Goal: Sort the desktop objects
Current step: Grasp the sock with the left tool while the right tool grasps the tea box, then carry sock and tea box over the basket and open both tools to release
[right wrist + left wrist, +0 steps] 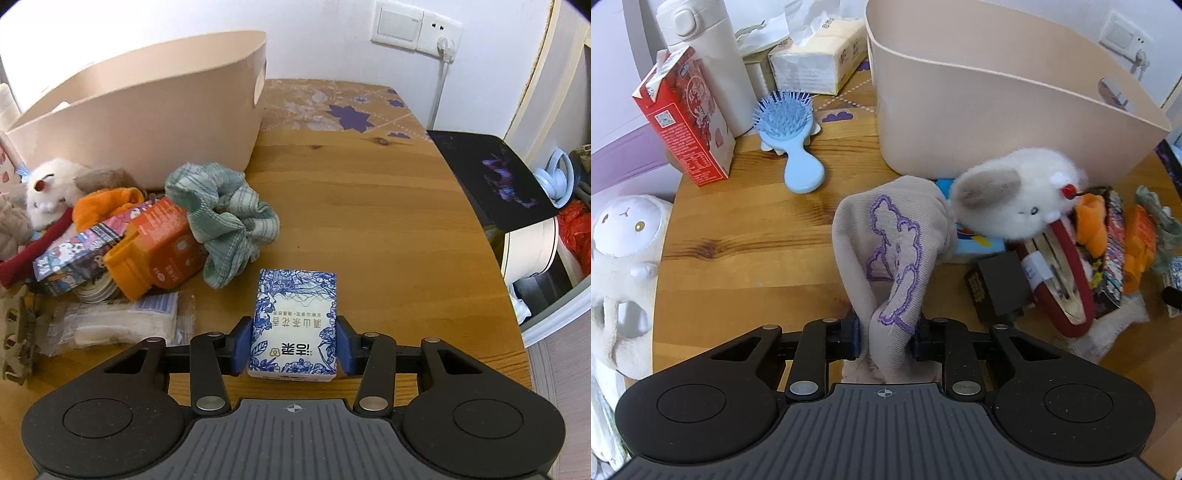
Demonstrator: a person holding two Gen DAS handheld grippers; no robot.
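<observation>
My left gripper (886, 332) is shut on a beige sock with purple cloud embroidery (894, 251), held above the wooden table (746, 236) in front of the beige bin (979, 110). My right gripper (293, 341) is shut on a blue-and-white floral tissue pack (293, 321), just above the table (369, 221). The bin (147, 107) stands at the back left in the right wrist view. A pile lies beside it: a white plush rabbit (1015, 206), a green-striped cloth (225, 210), an orange box (155, 247).
On the left stand a red carton (687, 118), a white bottle (713, 62), a blue hairbrush (790, 136), tissue packs (816, 59) and a plush sheep (624, 258). A dark mat (491, 173) hangs over the table's right edge. A wrapped white pack (122, 321) lies front left.
</observation>
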